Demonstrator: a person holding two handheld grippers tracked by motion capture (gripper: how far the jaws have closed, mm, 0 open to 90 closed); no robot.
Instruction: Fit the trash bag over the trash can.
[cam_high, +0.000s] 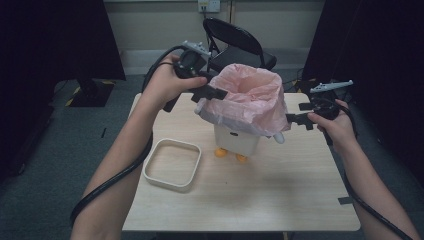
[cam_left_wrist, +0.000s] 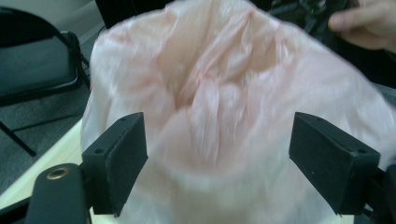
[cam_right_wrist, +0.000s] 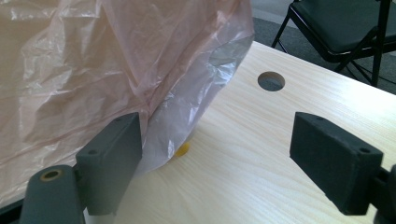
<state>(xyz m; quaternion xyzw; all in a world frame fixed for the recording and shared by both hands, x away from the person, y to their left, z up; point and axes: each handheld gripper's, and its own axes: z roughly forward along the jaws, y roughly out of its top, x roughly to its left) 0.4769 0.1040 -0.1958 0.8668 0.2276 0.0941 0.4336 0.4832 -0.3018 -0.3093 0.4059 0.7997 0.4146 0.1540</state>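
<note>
Lab-like recording room, black curtains (cam_high: 55, 40), folding chair (cam_high: 240, 42), bare test table (cam_high: 280, 195)

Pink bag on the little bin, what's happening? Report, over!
Left tool open at bag's left edge. Right tool open at its right edge. Pink bag draped over little bin, puffed open. Square tray sits aside, nothing blocking.
</note>
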